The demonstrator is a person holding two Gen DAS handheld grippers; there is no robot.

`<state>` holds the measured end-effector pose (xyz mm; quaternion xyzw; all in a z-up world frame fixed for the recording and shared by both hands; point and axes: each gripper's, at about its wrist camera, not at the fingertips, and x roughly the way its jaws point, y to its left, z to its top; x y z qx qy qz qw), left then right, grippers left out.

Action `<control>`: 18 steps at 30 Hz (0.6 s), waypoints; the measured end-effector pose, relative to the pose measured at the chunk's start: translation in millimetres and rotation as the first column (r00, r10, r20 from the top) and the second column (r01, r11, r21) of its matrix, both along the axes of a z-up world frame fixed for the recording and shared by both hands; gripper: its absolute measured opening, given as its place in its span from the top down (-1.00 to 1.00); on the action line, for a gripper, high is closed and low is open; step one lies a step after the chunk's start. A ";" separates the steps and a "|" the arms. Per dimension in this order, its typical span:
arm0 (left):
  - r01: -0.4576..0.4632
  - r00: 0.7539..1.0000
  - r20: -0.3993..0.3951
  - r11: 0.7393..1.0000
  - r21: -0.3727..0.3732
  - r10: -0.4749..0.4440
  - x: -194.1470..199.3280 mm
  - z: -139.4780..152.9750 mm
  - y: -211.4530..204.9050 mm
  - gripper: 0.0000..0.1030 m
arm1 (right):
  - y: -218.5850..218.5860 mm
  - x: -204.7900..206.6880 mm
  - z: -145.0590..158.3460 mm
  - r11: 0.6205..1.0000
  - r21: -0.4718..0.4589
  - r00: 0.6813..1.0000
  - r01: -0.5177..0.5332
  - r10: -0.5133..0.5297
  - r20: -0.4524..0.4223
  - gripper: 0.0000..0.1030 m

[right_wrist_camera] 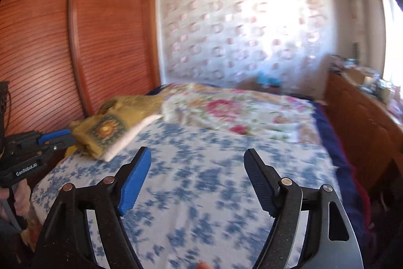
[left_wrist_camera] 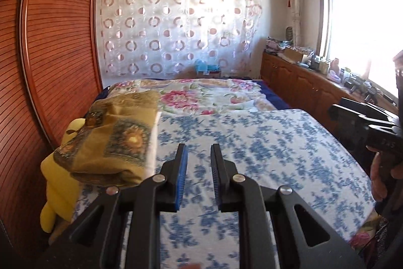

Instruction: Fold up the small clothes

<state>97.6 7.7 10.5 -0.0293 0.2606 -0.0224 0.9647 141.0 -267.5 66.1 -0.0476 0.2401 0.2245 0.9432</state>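
Observation:
A folded ochre cloth (left_wrist_camera: 113, 140) with a sunflower pattern lies on the left edge of the bed, partly over a yellow cushion (left_wrist_camera: 58, 183). My left gripper (left_wrist_camera: 199, 150) hovers just to its right over the blue-flowered sheet (left_wrist_camera: 277, 143); its jaws stand a little apart with nothing between them. In the right wrist view the same cloth (right_wrist_camera: 110, 132) sits at the left, with the left gripper (right_wrist_camera: 69, 139) beside its near end. My right gripper (right_wrist_camera: 197, 155) is wide open and empty above the sheet (right_wrist_camera: 201, 193). Its black body and the hand holding it show at the right edge of the left wrist view.
A pink-flowered quilt (left_wrist_camera: 201, 97) covers the far half of the bed. A slatted wooden wardrobe (left_wrist_camera: 50, 42) stands close on the left. A low wooden cabinet (left_wrist_camera: 302, 82) crowded with small items runs under the window on the right.

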 end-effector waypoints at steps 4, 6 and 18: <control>-0.019 1.000 0.011 1.000 -0.001 0.019 -6.7 8.8 -10.0 0.68 | -25.3 -12.7 7.8 0.997 0.014 0.997 0.072 -0.072 0.022 -0.55; -0.026 1.000 0.010 1.000 0.005 0.026 -9.2 11.2 -11.6 0.68 | -34.3 -16.5 10.1 0.996 0.024 0.996 0.089 -0.089 0.026 -0.55; -0.041 0.999 0.020 0.999 0.013 0.041 -16.2 18.3 -15.0 0.67 | -47.6 -27.0 14.4 0.992 0.023 0.991 0.123 -0.123 0.046 -0.55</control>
